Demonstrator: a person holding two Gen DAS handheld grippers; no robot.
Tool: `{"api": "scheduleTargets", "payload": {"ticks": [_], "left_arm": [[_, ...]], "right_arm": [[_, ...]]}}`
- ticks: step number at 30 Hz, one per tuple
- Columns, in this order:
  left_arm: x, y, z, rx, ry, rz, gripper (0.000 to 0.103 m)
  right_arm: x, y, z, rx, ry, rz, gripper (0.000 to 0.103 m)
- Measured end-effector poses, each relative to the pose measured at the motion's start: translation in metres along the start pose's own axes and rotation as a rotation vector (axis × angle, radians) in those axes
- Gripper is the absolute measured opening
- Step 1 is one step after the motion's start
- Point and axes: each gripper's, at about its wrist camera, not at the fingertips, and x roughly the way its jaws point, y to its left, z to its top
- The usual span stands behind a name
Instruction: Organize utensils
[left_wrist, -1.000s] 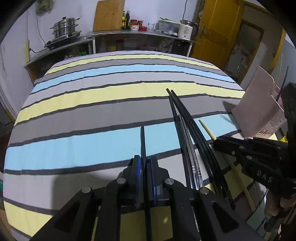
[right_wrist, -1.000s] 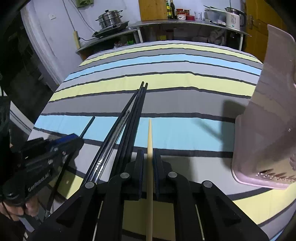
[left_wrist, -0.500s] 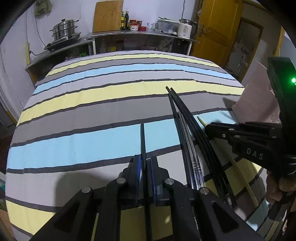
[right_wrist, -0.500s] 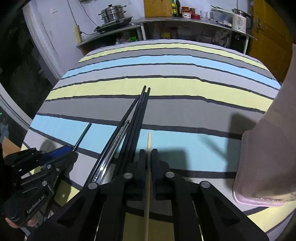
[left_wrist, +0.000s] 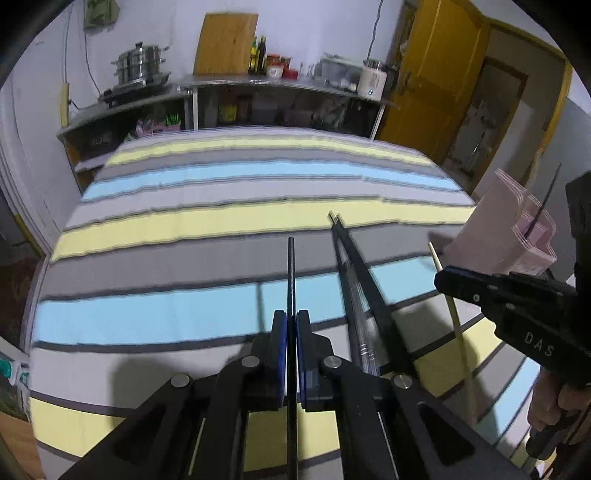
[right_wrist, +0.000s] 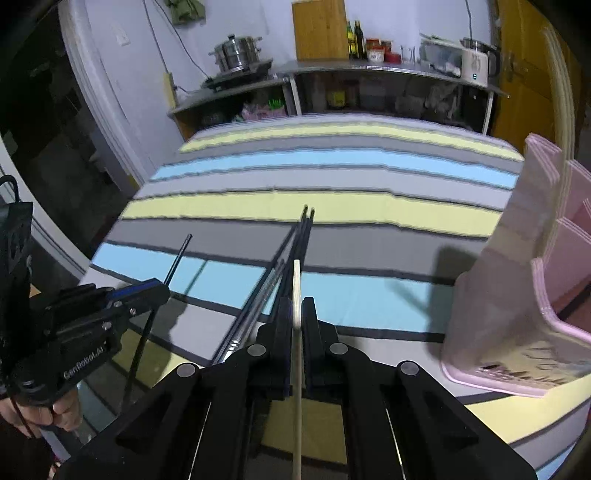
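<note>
Between each tool's clamped fingers, a chopstick's rear end runs off-frame.

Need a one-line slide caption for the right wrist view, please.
Right tongs shut on a pale chopstick, beside black chopsticks and a pink utensil holder.

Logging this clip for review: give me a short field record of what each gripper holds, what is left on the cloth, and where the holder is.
left gripper: shut on black chopstick
right gripper: shut on pale wooden chopstick
on striped cloth: bundle of dark and metal chopsticks, between the grippers
pink utensil holder: upright, right of the right gripper
</note>
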Motion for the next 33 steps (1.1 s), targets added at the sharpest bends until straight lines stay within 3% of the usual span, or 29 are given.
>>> {"api": "scheduleTargets", "payload": {"ticks": [14,33], "left_arm": [[-0.086,-0.02,0.021,0.037,-0.134,-0.032,0.005],[-0.134,-0.055,0.025,0.069,-0.192,-0.085,0.005]], "right_arm": [[-0.087,0.007,0.004,0.009,-0.168,0.022,0.005],[-0.145,-0.001,-0.011,0.022,-0.266,0.01,0.004]]}}
